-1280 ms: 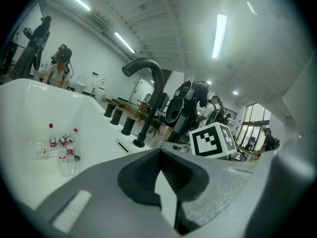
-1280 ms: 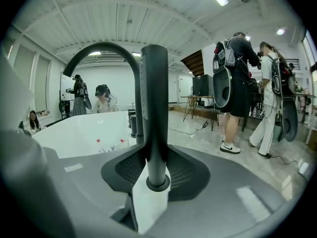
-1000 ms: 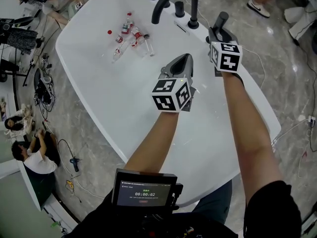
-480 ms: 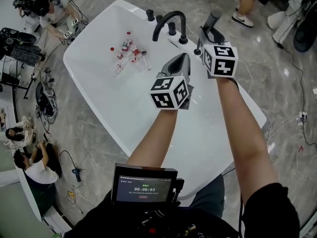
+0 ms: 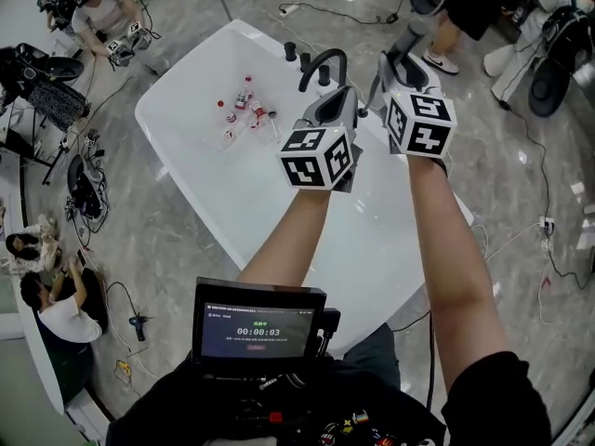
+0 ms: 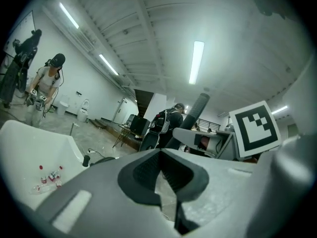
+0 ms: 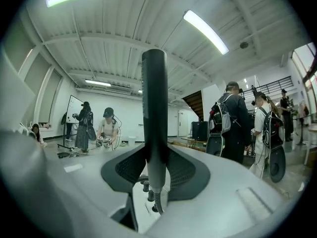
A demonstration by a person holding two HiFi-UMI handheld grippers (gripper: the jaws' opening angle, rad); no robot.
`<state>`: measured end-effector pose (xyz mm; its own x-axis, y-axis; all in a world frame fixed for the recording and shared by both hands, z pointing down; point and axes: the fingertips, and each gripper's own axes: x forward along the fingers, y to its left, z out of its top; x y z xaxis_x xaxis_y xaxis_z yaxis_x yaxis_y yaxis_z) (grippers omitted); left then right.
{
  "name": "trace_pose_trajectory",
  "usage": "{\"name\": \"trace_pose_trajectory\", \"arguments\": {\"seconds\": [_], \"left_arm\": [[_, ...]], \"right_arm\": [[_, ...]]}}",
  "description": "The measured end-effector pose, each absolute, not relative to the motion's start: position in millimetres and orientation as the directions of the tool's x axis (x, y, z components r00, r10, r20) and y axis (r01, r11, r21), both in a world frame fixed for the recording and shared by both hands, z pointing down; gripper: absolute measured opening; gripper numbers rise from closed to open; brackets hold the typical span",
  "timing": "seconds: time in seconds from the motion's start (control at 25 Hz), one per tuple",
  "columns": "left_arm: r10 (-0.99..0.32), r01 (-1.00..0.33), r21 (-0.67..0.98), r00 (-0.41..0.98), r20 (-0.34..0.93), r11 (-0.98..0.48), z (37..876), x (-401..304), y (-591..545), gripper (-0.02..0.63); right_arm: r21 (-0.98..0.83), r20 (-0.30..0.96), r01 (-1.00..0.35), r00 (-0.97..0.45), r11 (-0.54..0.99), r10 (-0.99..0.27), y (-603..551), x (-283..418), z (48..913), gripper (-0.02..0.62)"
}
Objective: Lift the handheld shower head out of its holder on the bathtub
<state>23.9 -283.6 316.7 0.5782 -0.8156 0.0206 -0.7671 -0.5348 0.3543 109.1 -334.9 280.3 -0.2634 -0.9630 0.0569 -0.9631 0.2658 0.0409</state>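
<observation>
Gripping the handheld shower head [image 7: 153, 108] is the right claw [image 5: 403, 66]. In the right gripper view its two dark pads press on either side of the slim black handle. The handle stands upright, with its long axis running straight up out of the jaws. The hose [image 7: 156, 202] trails down from its lower end towards the black valve knobs [image 7: 143, 185] on the deck below.

From the head view, the shower head rises above the right claw at the far end of the white bathtub [image 5: 390, 240]. It is just right of the black arched faucet [image 5: 321, 61]. Its lower end looks clear of the deck, so it seems already out of its holder, though the holder itself is hidden behind the claw and I cannot confirm that.

The relation that matters is vertical. The handle's axis points up and the hose pulls down, so any further lift would be straight along that axis, with slack needed in the hose.

The left claw [image 5: 335, 110] hovers over the tub just left of the right one. It is near the faucet but touches nothing. Its jaws are drawn nearly together with nothing between them. The right hand is plainly the working one.

A few plastic bottles [image 5: 244, 108] lie inside the tub, well away from both claws.
</observation>
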Motion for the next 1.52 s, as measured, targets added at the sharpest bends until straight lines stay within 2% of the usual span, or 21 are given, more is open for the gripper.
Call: {"name": "trace_pose_trajectory", "arguments": {"seconds": [0.48, 0.88, 1.12, 1.52], "left_arm": [[-0.775, -0.733, 0.283, 0.627, -0.071, -0.619, 188.7, 14.1, -203.4, 0.002], [-0.731, -0.691, 0.259, 0.675, -0.101, -0.674, 141.6, 29.3, -144.3, 0.000], [-0.722, -0.681, 0.249, 0.677, -0.142, -0.688, 125.6, 31.3, -118.7, 0.000], [-0.729, -0.692, 0.235, 0.668, -0.150, -0.682, 135.2, 18.9, -113.9, 0.002]], "right_arm": [[0.092, -0.150, -0.947, -0.317, 0.306, -0.936, -209.9, 87.7, 106.7, 0.152], [0.091, -0.282, -0.931, -0.365, 0.354, -0.887, -116.2, 92.8, 28.3, 0.152], [0.092, -0.318, -0.925, -0.379, 0.369, -0.869, -75.7, 91.3, 16.0, 0.153], [0.073, -0.310, -0.931, -0.363, 0.359, -0.879, -72.9, 85.2, 45.6, 0.152]]}}
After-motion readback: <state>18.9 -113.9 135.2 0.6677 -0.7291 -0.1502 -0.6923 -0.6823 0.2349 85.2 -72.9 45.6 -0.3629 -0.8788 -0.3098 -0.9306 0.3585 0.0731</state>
